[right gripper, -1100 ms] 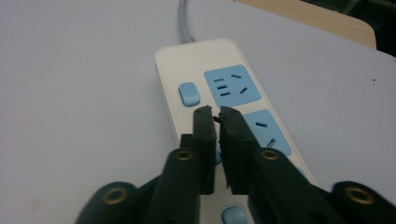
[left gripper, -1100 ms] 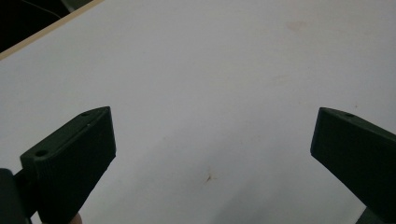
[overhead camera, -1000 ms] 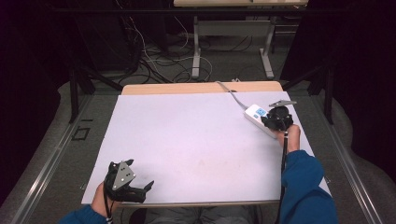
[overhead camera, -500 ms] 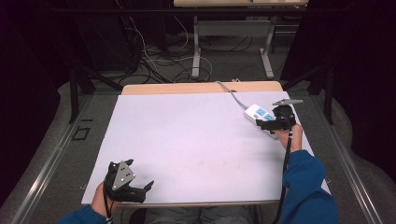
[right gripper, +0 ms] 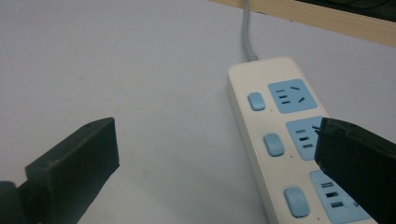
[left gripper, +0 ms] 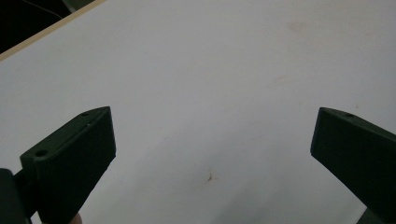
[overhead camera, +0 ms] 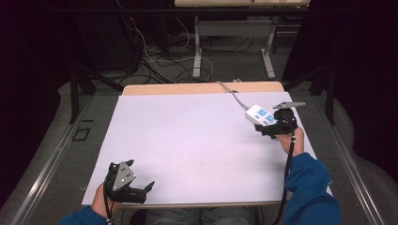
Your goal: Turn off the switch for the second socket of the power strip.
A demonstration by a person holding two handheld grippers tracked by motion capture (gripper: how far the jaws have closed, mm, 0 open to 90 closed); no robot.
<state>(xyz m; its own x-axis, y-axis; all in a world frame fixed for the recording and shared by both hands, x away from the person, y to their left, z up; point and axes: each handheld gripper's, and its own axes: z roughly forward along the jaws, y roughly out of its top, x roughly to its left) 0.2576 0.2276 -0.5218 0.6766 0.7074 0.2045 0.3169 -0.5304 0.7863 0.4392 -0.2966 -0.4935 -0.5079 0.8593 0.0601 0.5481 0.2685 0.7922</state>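
Observation:
A white power strip point(overhead camera: 260, 114) with blue sockets lies at the right of the white tabletop point(overhead camera: 197, 140). Its grey cord point(overhead camera: 232, 94) runs off the back edge. My right gripper point(overhead camera: 265, 127) sits just in front of the strip, open. In the right gripper view the power strip point(right gripper: 285, 140) lies to the right, and my right gripper point(right gripper: 217, 123) has one jaw over the strip's blue sockets and the other over bare table. Near the front left corner my left gripper point(overhead camera: 146, 191) is open and holds nothing. In its own view the left gripper point(left gripper: 212, 116) frames bare white surface.
A wooden strip point(overhead camera: 202, 88) edges the back of the table. Beyond it are table legs point(overhead camera: 197, 51) and loose cables point(overhead camera: 150, 61) on the floor. Metal rails point(overhead camera: 47, 168) run along both sides.
My right gripper has drawn back a little toward the near edge, so more of the power strip shows. The left gripper has not moved.

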